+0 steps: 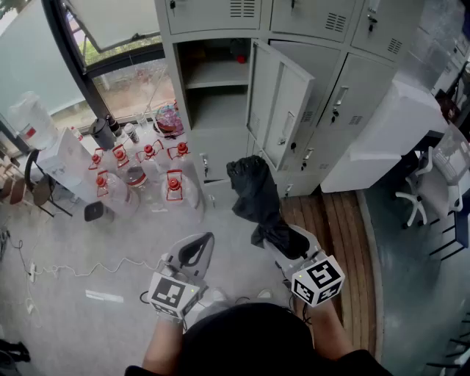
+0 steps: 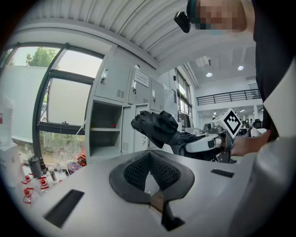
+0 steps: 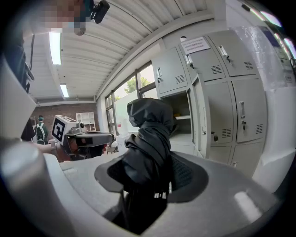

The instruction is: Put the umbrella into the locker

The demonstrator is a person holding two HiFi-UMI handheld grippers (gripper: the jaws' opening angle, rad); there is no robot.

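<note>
Before the open locker (image 1: 217, 106), the umbrella (image 1: 257, 194) points lengthwise toward it.

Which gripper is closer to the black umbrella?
Right. The right gripper is clamped around the near end of the black umbrella. The left gripper is off to its left with its jaws together on nothing, not touching the umbrella.

**Umbrella before the open locker**

The folded black fabric umbrella (image 1: 257, 194) sticks out of the right hand-held gripper (image 1: 290, 246), in front of the grey metal locker bank (image 1: 220, 15). Its open compartment (image 1: 217, 106) lies ahead. Clear red-capped plastic jugs (image 1: 174, 187) stand on the floor (image 1: 88, 257) to the left.
</note>
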